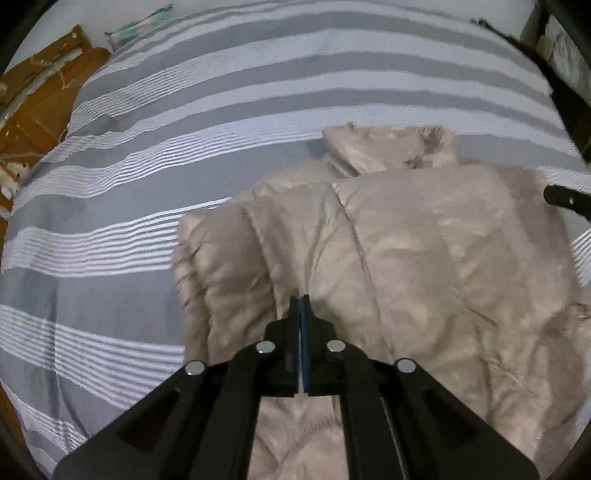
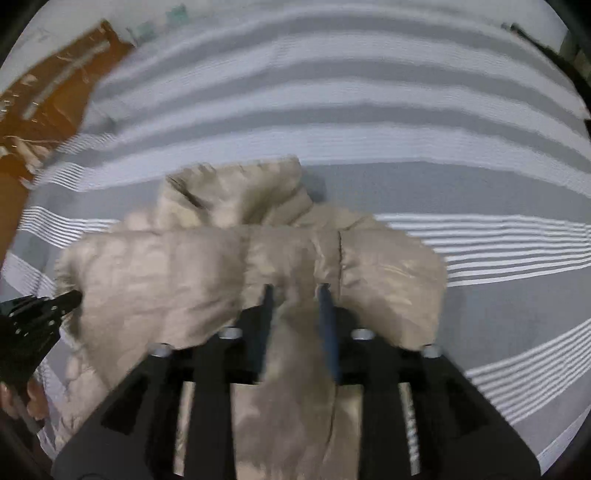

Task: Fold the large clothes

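A beige puffer jacket [image 1: 406, 251] lies partly folded on the grey-and-white striped bedsheet [image 1: 184, 110], its collar pointing away. My left gripper [image 1: 301, 301] is shut over the jacket, fingers pressed together, with no fabric visibly between them. In the right wrist view the jacket [image 2: 166, 273] is bunched up. My right gripper [image 2: 295, 291] has its fingers apart with a thick fold of jacket fabric between them. The left gripper shows at the left edge of the right wrist view [image 2: 70, 299]; the right gripper's tip shows at the right edge of the left wrist view [image 1: 554, 194].
A brown wooden floor and furniture [image 1: 40, 96] lie beyond the bed's far left corner. A small teal-and-white item [image 1: 140, 26] lies at the bed's far edge. Dark frame parts [image 1: 561, 85] stand at the far right. Striped sheet [image 2: 480, 184] surrounds the jacket.
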